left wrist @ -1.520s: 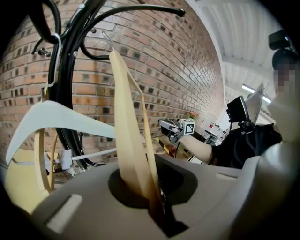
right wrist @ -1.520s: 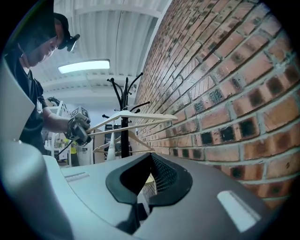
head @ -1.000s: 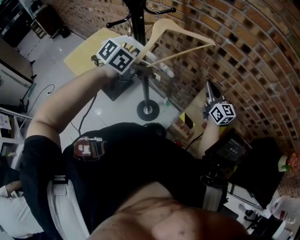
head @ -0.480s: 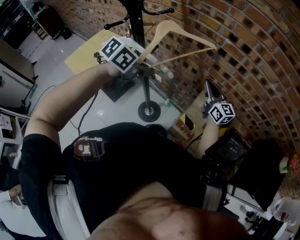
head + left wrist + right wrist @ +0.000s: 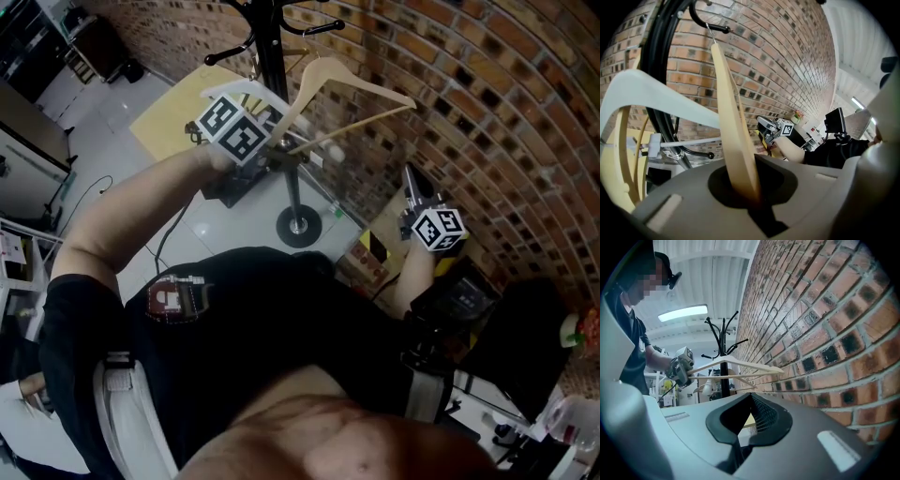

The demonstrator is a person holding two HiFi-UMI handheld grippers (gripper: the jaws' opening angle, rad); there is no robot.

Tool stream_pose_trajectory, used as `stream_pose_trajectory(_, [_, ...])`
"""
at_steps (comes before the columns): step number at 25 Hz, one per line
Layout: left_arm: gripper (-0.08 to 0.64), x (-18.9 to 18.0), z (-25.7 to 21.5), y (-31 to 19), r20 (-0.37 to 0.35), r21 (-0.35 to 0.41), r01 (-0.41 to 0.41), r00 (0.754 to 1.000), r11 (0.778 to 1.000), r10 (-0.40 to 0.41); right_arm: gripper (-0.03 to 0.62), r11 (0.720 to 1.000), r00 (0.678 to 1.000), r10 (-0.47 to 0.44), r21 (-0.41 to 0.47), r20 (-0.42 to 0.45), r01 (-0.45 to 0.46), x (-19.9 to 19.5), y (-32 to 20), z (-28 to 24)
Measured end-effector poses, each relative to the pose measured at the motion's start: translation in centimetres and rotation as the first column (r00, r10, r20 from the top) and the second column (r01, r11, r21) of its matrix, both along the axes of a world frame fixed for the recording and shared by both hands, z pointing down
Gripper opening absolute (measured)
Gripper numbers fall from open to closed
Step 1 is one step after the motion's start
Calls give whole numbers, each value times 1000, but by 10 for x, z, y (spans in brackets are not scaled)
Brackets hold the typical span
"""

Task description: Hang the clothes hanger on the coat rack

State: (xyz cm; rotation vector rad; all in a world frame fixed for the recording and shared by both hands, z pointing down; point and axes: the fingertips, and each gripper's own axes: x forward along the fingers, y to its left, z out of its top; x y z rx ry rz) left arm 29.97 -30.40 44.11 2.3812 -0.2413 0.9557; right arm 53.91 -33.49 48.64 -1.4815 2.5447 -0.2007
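The left gripper [image 5: 281, 155] clamps the hanger [image 5: 352, 80] by one end and the right gripper [image 5: 412, 180] is closed on nothing, so the hook [image 5: 708, 29] may slip off the coat rack [image 5: 272, 52].

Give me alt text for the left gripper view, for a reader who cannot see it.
The left gripper grips one end of a pale wooden hanger, which reaches up toward a prong of the black coat rack; whether it hangs there is unclear. A brick wall stands behind, with the right gripper farther off.
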Motion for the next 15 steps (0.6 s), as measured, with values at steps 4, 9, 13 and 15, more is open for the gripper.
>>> stream_pose_trajectory(4, [23, -18, 8, -8, 2, -2, 54, 999, 999, -54, 14, 1000, 1000, -10, -6, 4, 10, -5, -1, 3])
stream_pose_trajectory(9, [26, -24, 17, -18, 9, 27, 96, 995, 995, -97, 14, 1000, 1000, -12, -9, 8, 12, -6, -2, 3])
stream_pose_trajectory(13, [33, -24, 22, -21, -30, 54, 122, 992, 991, -120, 14, 1000, 1000, -15, -12, 6, 16, -9, -1, 4])
stream_pose_trajectory(15, [66, -24, 24, -24, -46, 63, 141, 989, 988, -138, 14, 1000, 1000, -14, -14, 3, 14, -8, -1, 5])
